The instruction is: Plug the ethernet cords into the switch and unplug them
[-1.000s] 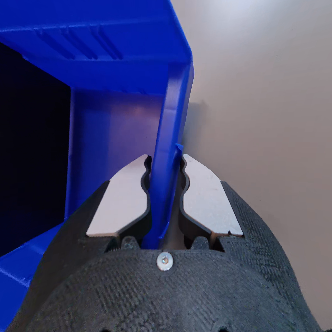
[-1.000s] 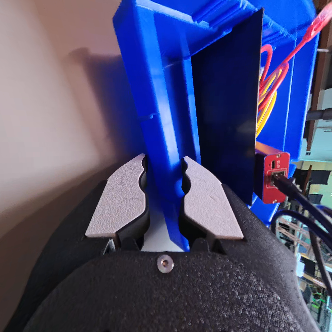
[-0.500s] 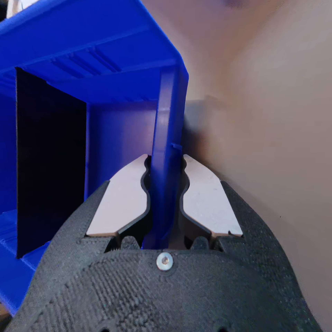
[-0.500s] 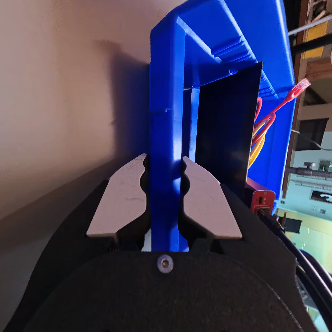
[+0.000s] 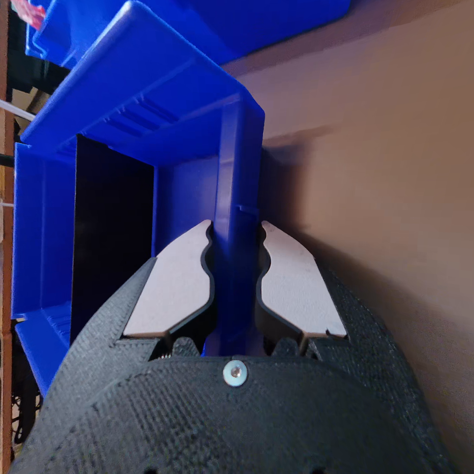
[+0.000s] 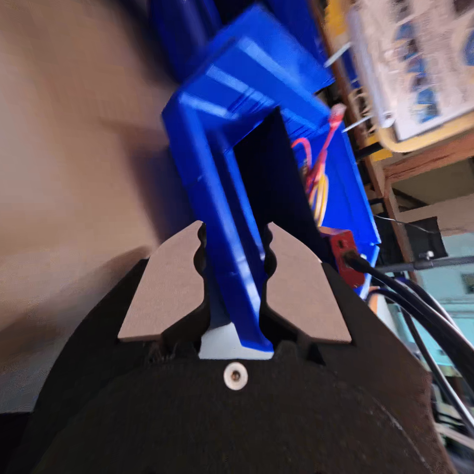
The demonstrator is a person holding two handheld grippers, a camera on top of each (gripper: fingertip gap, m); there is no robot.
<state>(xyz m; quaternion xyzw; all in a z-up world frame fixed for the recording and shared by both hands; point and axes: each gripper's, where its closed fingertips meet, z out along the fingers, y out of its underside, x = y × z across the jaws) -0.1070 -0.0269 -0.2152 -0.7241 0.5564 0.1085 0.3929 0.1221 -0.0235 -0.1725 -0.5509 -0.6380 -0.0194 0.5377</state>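
Note:
A blue plastic bin point(image 5: 154, 89) is held between both grippers. My left gripper point(image 5: 236, 223) is shut on one side wall of the bin. My right gripper point(image 6: 234, 224) is shut on the opposite wall of the bin point(image 6: 243, 84). A black divider panel point(image 5: 110, 230) stands inside the bin and also shows in the right wrist view point(image 6: 272, 179). Behind it lie red and yellow ethernet cords point(image 6: 318, 184), with a red plug point(image 6: 337, 115) sticking up over the rim. A small red switch box point(image 6: 345, 254) sits at the bin's end with a black cable point(image 6: 384, 282) plugged in. The right wrist view is motion-blurred.
A tan table surface point(image 5: 384, 179) lies beside the bin. Another blue bin point(image 5: 256, 25) stands beyond it. A wooden shelf frame point(image 6: 423, 164) and a pale board with pictures point(image 6: 410, 64) are to the right. More dark cables point(image 6: 448, 346) hang at the lower right.
Both grippers keep their hold on the bin walls. The bin and both cameras have swung and tilted, so more of the shelf and a second bin come into view.

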